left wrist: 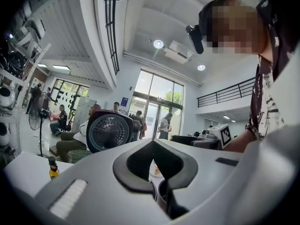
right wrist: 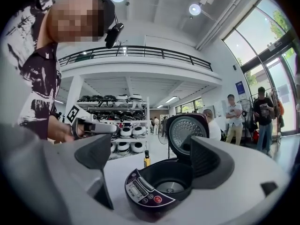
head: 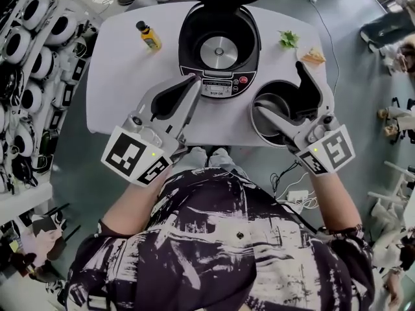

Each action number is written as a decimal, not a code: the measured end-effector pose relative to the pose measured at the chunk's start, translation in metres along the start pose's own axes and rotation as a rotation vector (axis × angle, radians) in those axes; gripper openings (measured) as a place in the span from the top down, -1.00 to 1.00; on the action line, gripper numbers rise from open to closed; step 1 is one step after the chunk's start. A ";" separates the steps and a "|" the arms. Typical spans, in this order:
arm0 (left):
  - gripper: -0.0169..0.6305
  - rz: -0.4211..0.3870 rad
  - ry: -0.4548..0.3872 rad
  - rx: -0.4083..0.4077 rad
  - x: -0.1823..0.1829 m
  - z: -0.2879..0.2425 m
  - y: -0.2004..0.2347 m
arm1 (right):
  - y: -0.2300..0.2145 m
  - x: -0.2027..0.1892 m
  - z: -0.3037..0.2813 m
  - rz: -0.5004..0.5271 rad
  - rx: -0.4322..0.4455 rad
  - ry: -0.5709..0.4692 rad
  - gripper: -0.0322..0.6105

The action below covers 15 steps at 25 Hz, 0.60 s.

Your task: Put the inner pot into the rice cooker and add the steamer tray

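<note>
I held the right gripper point(head: 280, 88), jaws wide apart, over the inner pot point(head: 277, 105) beside the open, empty rice cooker point(head: 219, 50), seemingly ready to take its rim, while the left gripper point(head: 192, 81) hung closed on nothing.

showroom: shelves of rice cookers point(head: 29, 63)

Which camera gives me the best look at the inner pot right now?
The head view: the inner pot sits on the table right of the rice cooker, partly under the right gripper. The right gripper view shows only the cooker; the left gripper view shows at most a sliver.
</note>
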<state>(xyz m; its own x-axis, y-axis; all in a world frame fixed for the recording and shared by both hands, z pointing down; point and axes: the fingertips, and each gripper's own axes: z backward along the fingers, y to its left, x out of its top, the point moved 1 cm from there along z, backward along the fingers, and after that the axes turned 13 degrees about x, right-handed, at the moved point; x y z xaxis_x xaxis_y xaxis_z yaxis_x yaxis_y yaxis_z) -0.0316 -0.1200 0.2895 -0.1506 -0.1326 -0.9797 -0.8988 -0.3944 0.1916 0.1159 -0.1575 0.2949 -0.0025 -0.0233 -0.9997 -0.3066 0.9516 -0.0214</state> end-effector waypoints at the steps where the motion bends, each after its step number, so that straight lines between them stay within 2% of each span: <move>1: 0.93 0.001 0.000 -0.011 0.003 -0.001 0.002 | -0.004 -0.001 -0.002 0.000 -0.014 0.010 -0.60; 5: 0.93 -0.005 0.002 -0.058 0.006 -0.009 0.010 | -0.024 -0.017 0.001 -0.005 -0.075 0.071 -0.60; 10: 0.93 0.021 0.015 -0.099 0.001 -0.018 0.019 | -0.079 -0.055 0.048 -0.026 -0.213 0.238 -0.60; 15: 0.93 0.055 0.033 -0.137 -0.009 -0.028 0.024 | -0.118 -0.144 0.128 -0.237 -0.345 0.483 -0.60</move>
<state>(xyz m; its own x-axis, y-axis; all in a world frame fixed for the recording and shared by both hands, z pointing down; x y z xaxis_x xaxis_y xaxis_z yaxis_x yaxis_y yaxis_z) -0.0401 -0.1532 0.3048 -0.1830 -0.1864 -0.9653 -0.8246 -0.5055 0.2539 0.2742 -0.2273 0.4400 -0.3013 -0.4335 -0.8493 -0.6399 0.7523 -0.1569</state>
